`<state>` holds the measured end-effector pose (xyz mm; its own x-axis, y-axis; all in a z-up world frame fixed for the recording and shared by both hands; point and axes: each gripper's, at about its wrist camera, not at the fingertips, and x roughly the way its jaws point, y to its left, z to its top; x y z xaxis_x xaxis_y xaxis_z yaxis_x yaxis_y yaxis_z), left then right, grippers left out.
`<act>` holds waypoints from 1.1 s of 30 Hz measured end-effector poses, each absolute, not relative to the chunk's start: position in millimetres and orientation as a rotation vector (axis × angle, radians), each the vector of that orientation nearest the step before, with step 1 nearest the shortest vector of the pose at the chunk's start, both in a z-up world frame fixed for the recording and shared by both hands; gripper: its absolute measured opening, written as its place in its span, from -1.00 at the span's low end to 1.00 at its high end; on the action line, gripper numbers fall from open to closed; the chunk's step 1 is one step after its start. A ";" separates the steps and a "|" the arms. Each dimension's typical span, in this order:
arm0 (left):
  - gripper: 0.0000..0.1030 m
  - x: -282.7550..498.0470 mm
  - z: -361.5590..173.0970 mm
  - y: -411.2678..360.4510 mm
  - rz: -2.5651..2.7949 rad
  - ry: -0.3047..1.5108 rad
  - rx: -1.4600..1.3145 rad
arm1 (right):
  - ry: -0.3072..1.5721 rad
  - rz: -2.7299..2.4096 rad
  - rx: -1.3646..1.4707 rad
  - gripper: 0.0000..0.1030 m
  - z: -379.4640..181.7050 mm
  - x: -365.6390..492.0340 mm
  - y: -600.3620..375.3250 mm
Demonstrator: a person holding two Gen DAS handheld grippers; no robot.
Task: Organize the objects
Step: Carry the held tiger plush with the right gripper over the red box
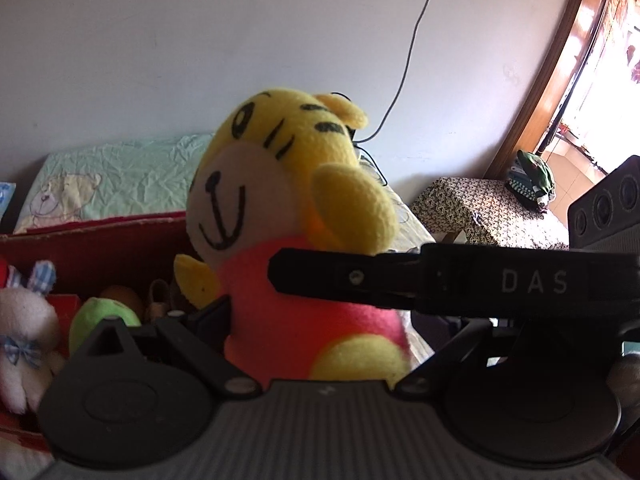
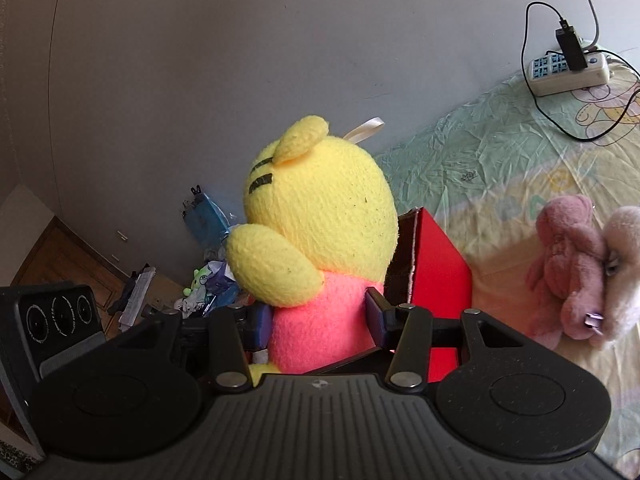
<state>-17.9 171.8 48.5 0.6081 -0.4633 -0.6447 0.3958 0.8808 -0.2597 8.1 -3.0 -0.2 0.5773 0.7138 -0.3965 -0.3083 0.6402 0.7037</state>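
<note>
Item 1, tiger plush (image 1: 280, 216): yellow head with black stripes, white muzzle, pink body, yellow paws. I hold it upright in the air, above the red box (image 1: 100, 256) and the bed (image 2: 500, 168). Seen from the right wrist, its back faces the camera and a pale ribbon loop (image 2: 366, 128) stands up from the top of the head.

Item 2, right gripper (image 2: 316, 316): my jaws are clamped on the pink torso of the tiger plush, one pad pressed into each flank, and the fabric bulges between them.

Item 3, left gripper (image 1: 256, 296): one finger (image 1: 344, 280) lies across the plush's pink chest just under its raised paw; the other finger sits low at the plush's far side. Both touch the body, so I read this gripper as also closed on the toy, set wide.

Item 4, red box: open-topped cardboard, on the bed below and behind the plush. Inside, from the left wrist view: a white bunny plush (image 1: 24, 344) with checked ears, a green round toy (image 1: 100, 316), an orange object (image 1: 120, 296) behind it.

Item 5, bed: pale green sheet with cartoon prints. On it, a pink plush (image 2: 568, 268) against a cream plush (image 2: 624, 264), well apart from the box.

Item 6, power strip (image 2: 568, 68): at the bed's far edge by the wall, black adapter plugged in, cables trailing.
</note>
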 end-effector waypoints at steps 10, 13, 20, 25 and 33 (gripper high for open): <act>0.79 6.0 20.2 203.6 -0.532 0.854 -0.100 | 0.784 0.563 0.630 -0.04 -23.0 17.7 31.9; 0.80 8.6 10.8 216.0 -0.538 0.871 -0.102 | 0.795 0.533 0.618 -0.04 -28.5 19.5 38.4; 0.81 18.6 -4.7 219.8 -0.534 0.907 -0.087 | 0.833 0.465 0.610 -0.04 -44.5 25.3 47.6; 0.87 22.4 -9.3 220.4 -0.541 0.923 -0.095 | 0.822 0.440 0.604 -0.03 -46.2 22.7 51.4; 0.92 27.1 -15.1 223.7 -0.525 0.933 -0.066 | 0.803 0.404 0.594 0.05 -44.9 20.2 52.7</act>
